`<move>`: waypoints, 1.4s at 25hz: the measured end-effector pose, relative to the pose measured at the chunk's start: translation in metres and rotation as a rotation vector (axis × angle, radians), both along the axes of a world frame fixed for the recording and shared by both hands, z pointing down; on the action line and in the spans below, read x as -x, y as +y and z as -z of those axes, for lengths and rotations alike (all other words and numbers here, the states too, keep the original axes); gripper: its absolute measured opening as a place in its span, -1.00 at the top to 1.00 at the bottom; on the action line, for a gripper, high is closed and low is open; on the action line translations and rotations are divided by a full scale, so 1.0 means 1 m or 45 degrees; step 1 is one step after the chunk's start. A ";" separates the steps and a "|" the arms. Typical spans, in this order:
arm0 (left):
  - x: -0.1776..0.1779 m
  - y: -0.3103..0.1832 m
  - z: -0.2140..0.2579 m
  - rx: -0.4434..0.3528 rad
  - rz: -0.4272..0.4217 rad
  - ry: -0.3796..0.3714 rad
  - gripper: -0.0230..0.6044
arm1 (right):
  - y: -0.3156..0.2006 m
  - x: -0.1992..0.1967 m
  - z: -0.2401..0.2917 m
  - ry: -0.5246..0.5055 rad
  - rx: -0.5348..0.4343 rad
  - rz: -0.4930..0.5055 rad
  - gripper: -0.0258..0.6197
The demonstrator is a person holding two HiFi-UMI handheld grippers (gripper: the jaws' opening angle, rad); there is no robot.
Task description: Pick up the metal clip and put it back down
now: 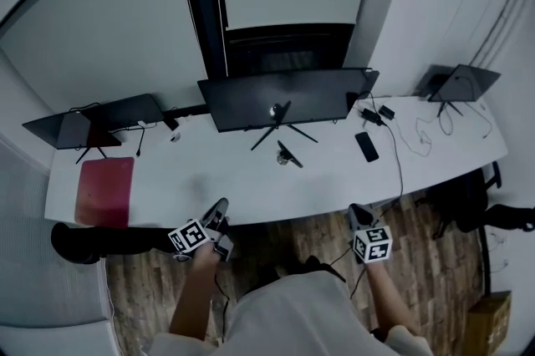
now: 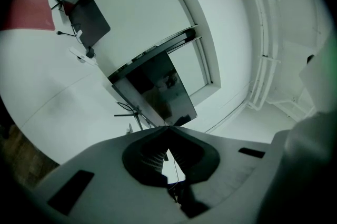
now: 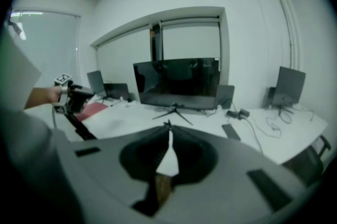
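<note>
White curved worktop [image 1: 251,179] spans mid-frame. Dark monitor [image 1: 284,95] on a tripod stands at its centre, red mat [image 1: 104,189] at lower left. At the near edge, lower frame: left hand-held gripper [image 1: 221,205] and right hand-held gripper [image 1: 359,214], jaws together on both, nothing between. Small dark item, apparently the metal clip [image 1: 289,154], lies just below the tripod feet, well apart from both.

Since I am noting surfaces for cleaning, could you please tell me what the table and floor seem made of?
Table: probably laminate, smooth matte white with no grain showing. Floor: wood or wood-look planks, brown, with streaky grain and plank seams.
</note>
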State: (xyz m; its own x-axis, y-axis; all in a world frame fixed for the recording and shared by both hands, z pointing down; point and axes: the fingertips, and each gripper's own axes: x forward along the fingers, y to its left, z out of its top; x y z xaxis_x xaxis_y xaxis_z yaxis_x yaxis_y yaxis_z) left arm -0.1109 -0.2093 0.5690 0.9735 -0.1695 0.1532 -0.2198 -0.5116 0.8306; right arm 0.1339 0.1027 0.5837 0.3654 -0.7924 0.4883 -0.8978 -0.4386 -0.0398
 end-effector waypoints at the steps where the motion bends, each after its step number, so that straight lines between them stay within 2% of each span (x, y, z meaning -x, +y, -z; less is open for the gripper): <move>1: 0.001 0.004 0.001 -0.005 0.008 0.000 0.82 | 0.003 -0.003 0.000 0.001 -0.006 0.001 0.81; 5: 0.000 0.016 0.008 -0.019 0.051 0.009 0.82 | 0.012 -0.017 -0.001 -0.009 -0.023 0.028 0.81; 13: 0.003 0.043 0.020 -0.079 0.168 -0.035 0.82 | 0.033 -0.038 0.002 -0.026 -0.025 0.113 0.81; 16: 0.002 0.050 0.027 -0.171 0.196 -0.074 0.82 | 0.038 -0.048 0.003 -0.029 -0.041 0.115 0.81; 19: 0.005 0.051 0.028 -0.363 0.238 -0.180 0.82 | 0.040 -0.054 0.006 -0.032 -0.059 0.112 0.81; 21: 0.006 0.054 0.028 -0.456 0.242 -0.234 0.82 | 0.041 -0.057 0.009 -0.034 -0.055 0.109 0.81; 29: 0.004 0.062 0.033 -0.639 0.242 -0.315 0.82 | 0.033 -0.065 0.008 -0.027 -0.081 0.125 0.81; 35: 0.004 0.063 0.035 -0.669 0.232 -0.326 0.82 | 0.028 -0.062 0.008 -0.022 -0.076 0.150 0.81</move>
State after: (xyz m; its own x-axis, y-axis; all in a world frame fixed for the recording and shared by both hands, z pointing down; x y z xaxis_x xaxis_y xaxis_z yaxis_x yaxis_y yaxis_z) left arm -0.1152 -0.1466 0.5345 0.8649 -0.4464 0.2293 -0.5018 -0.7736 0.3869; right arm 0.1955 0.1303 0.5756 0.2601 -0.8574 0.4442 -0.9420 -0.3264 -0.0785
